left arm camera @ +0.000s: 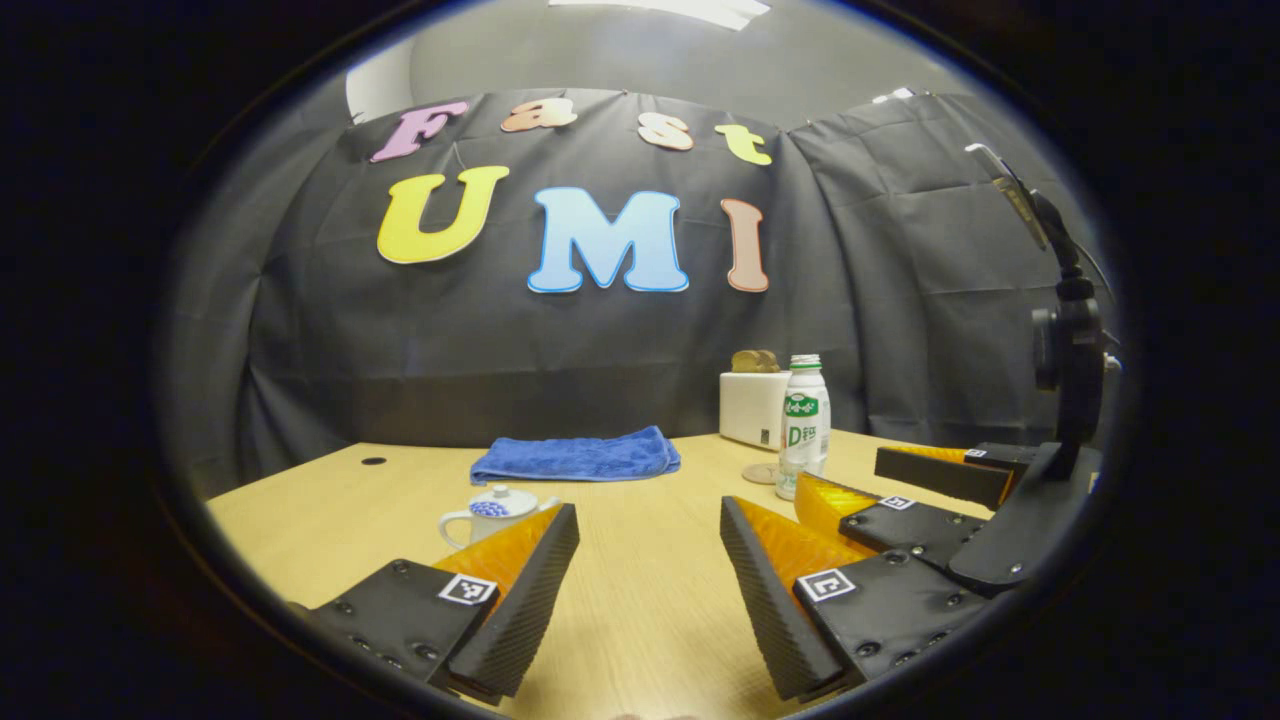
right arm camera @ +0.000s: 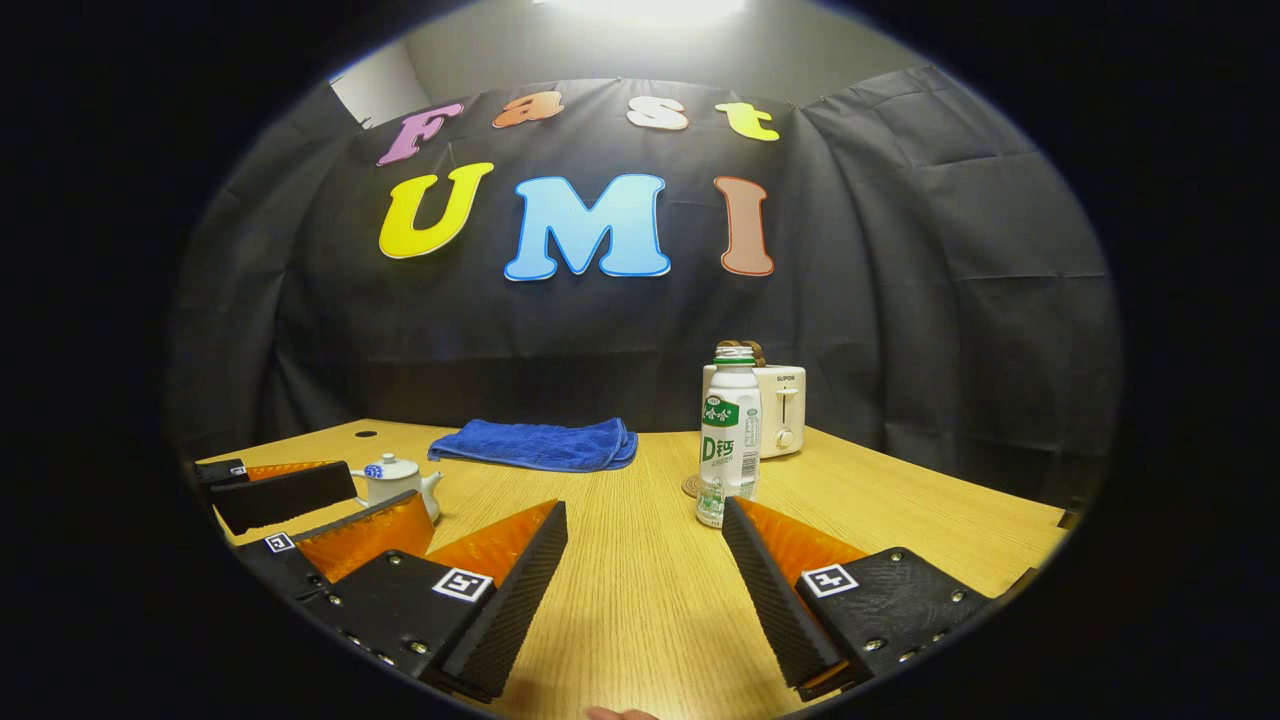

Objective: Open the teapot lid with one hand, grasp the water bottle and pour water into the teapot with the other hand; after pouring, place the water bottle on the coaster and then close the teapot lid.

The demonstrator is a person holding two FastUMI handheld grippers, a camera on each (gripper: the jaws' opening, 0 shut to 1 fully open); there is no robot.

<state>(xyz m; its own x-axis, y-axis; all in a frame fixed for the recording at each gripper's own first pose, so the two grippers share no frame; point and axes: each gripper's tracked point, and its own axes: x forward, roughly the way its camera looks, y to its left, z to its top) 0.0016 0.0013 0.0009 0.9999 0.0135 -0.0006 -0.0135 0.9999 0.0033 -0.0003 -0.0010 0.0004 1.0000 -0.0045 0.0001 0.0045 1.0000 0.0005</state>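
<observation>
A small white teapot (left arm camera: 495, 510) with a blue pattern stands on the wooden table, lid on, just beyond my left gripper's (left arm camera: 648, 520) left finger. That gripper is open and holds nothing. The white water bottle (right arm camera: 730, 440) with a green label stands upright in front of my right gripper (right arm camera: 645, 520), close to its right finger; this gripper is open too. A round brown coaster (left arm camera: 760, 473) lies just behind the bottle (left arm camera: 803, 425). In the right gripper view the teapot (right arm camera: 395, 480) sits by the left gripper (right arm camera: 385, 505). The right gripper (left arm camera: 845, 470) appears at the right of the left gripper view.
A folded blue towel (left arm camera: 578, 455) lies at the back middle of the table (left arm camera: 640, 600). A white toaster (right arm camera: 780, 410) with bread in it stands at the back right behind the bottle. A small dark hole (right arm camera: 365, 434) marks the table's far left.
</observation>
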